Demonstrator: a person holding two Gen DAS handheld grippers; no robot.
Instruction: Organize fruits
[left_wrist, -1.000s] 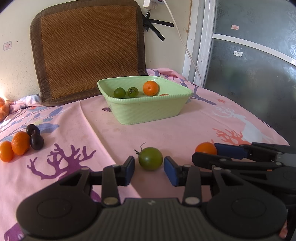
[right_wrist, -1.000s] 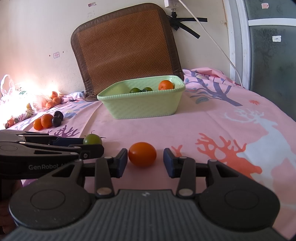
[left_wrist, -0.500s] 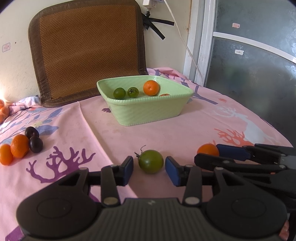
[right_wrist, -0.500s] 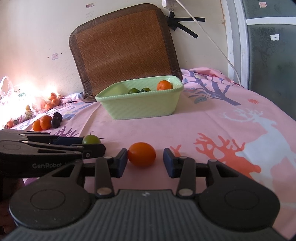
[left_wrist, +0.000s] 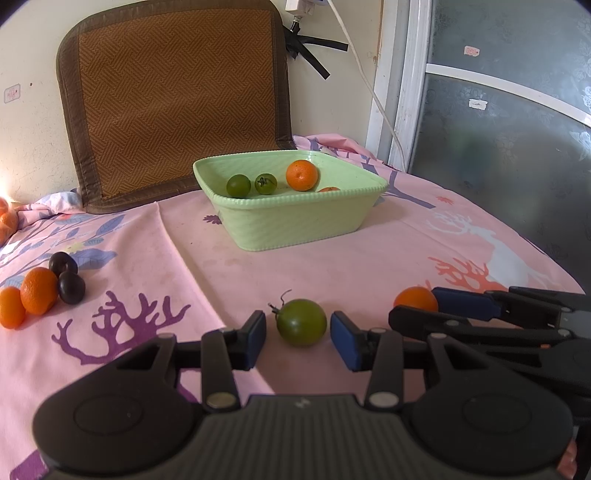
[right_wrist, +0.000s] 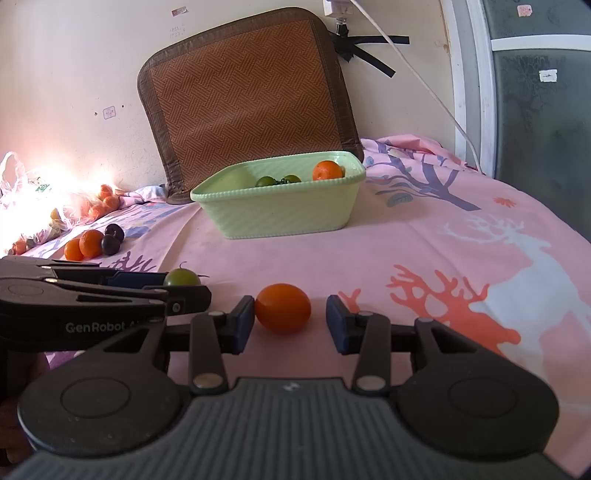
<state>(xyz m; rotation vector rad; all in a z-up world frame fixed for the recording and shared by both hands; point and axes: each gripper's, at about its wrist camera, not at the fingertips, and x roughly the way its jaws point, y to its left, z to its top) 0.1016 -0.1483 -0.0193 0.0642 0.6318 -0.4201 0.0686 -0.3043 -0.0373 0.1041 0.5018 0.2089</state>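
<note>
A green tomato (left_wrist: 301, 322) lies on the pink cloth between the open fingers of my left gripper (left_wrist: 297, 338), not touched by either pad. An orange fruit (right_wrist: 283, 308) lies between the open fingers of my right gripper (right_wrist: 290, 326); its left pad looks very close to it. Each gripper shows in the other's view: the right gripper (left_wrist: 436, 312) around the orange fruit (left_wrist: 416, 298), the left gripper (right_wrist: 173, 286) around the green tomato (right_wrist: 182, 277). A pale green basket (left_wrist: 295, 221) farther back holds two green tomatoes (left_wrist: 238, 185) and an orange (left_wrist: 301, 175).
Two oranges (left_wrist: 38, 290) and two dark plums (left_wrist: 71, 287) lie at the left. More oranges in a plastic bag (right_wrist: 92, 201) sit by the wall. A woven brown mat (left_wrist: 177, 96) leans on the wall behind the basket. A glass door (left_wrist: 509, 140) stands at the right.
Both grippers have stayed around their fruits and shifted only slightly. Neither has closed.
</note>
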